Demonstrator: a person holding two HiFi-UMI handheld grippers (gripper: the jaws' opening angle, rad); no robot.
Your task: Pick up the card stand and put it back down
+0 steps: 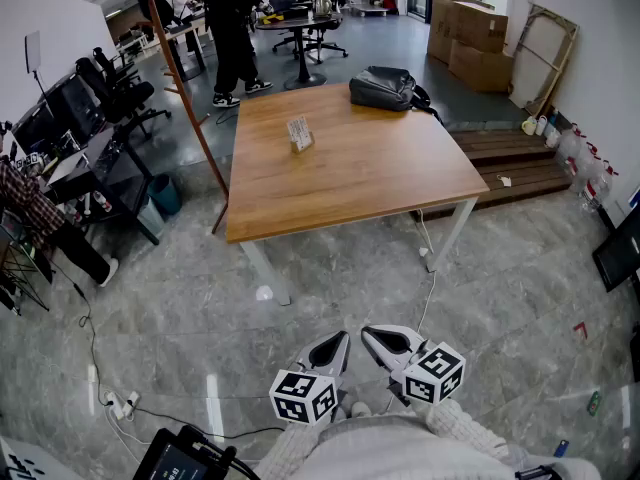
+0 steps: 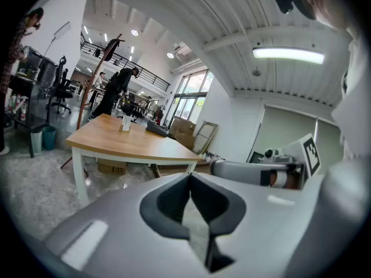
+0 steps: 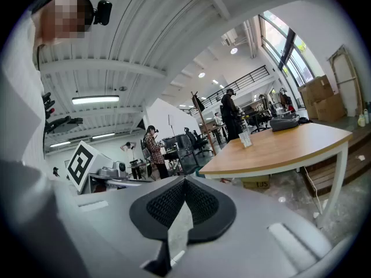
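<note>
So, both my tongs sit at bottom centre of the head view, over the grey floor and well apart from the table. Left gripper: jaws pressed together, tips touching, nothing btwn them; its own view shows the same. Right gripper: also pressed together and empty, dark pads meeting at the tips. The two tong noses point toward each other, close but not touching.

Card stand stands upright on the wooden tabletop, upper centre of the head view, left of the table's middle, toward the far edge. It's small at upper left in the left gripper view and right of centre in the right gripper view. Black bag lies at the table's far right corner, apart from the stand. Cardboard boxes at upper right, a person standing beyond the table at top.
</note>
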